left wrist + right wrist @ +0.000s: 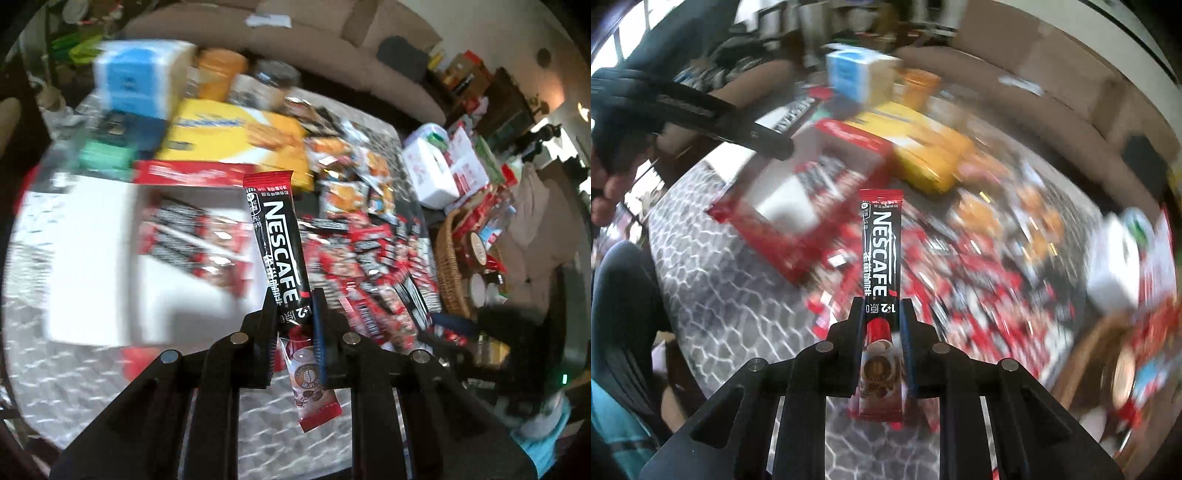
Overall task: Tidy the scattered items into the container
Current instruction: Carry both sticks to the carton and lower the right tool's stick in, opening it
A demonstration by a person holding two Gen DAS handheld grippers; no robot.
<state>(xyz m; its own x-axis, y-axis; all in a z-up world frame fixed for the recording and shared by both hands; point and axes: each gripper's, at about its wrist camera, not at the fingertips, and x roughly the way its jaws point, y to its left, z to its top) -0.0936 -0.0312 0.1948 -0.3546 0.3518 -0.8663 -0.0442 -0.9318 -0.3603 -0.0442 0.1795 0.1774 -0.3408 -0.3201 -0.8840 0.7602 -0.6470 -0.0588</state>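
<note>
On my left gripper [293, 306] the fingers are pinching a black-and-red coffee stick [277, 243] partway along its length, so the printed end rises above the fingertips and the red tail hangs below between the finger arms. It is held clear of the worktop [59, 373], which has a pale cracked-stone pattern. Just beyond and left of the stick I see the container [92, 258], a white box with a red rim, blurred, with several of the same sticks already lying inside it. To the right of my held stick a loose heap of sticks [373, 258] covers the worktop, and past it sits a wicker basket [448, 266]. Behind the container are a yellow biscuit box [236, 136] and a blue-and-white carton [140, 77].

My right gripper [881, 306] likewise has its fingers clamped on a second coffee stick [881, 251], held upright with the lettering reading down its length and the cup picture below the grip. Through this camera the container [783, 206] lies ahead and to the left, heavily blurred, with the heap [979, 295] spreading to the right. The left gripper [701, 107] shows at upper left as a dark bar with its stick [794, 114] poking out beyond it, above the far side of the container.
</note>
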